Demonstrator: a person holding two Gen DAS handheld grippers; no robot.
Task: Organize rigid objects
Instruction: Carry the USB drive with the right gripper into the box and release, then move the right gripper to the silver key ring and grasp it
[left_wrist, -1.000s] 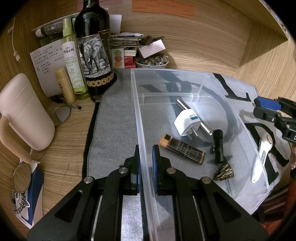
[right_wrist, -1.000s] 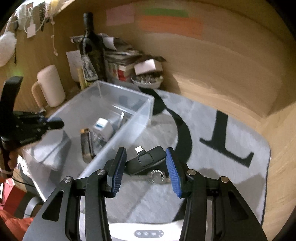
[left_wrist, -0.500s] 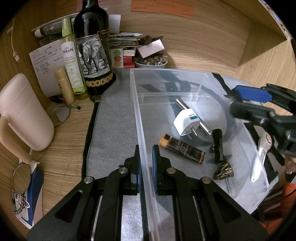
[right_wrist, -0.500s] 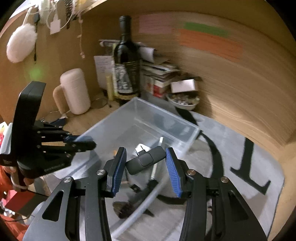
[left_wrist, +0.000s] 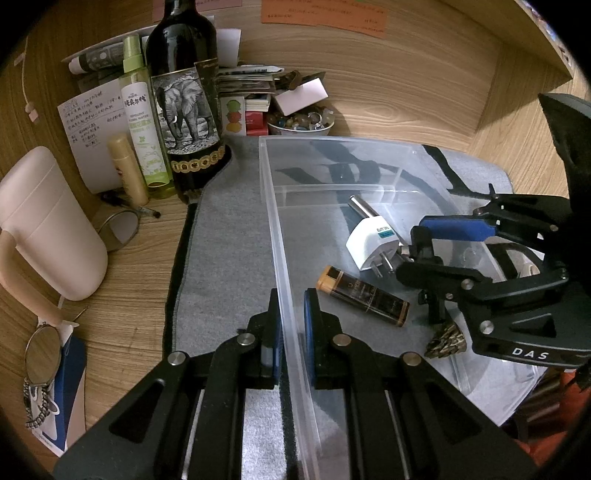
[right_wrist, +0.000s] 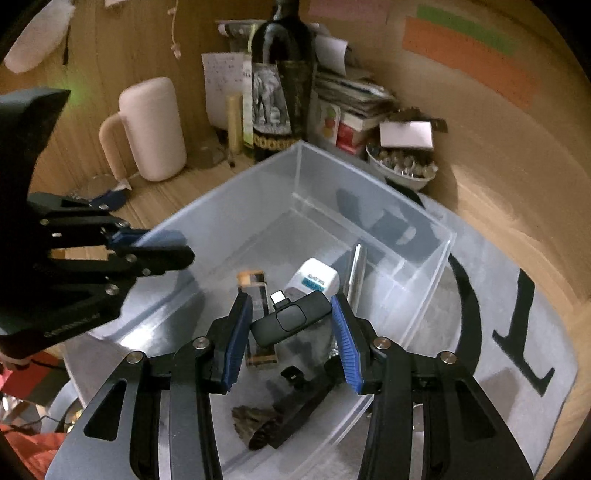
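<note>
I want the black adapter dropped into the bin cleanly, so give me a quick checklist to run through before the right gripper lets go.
1. Right gripper pinches the black adapter at both ends: ok.
2. Adapter is over the inside of the clear bin, not over its rim: ok.
3. Left gripper is clamped on the bin's near wall to steady it: ok.
4. Bare floor straight below: not ok; the amber tube and white plug lie under it.
5. Drop height above the floor: cannot tell.
</note>
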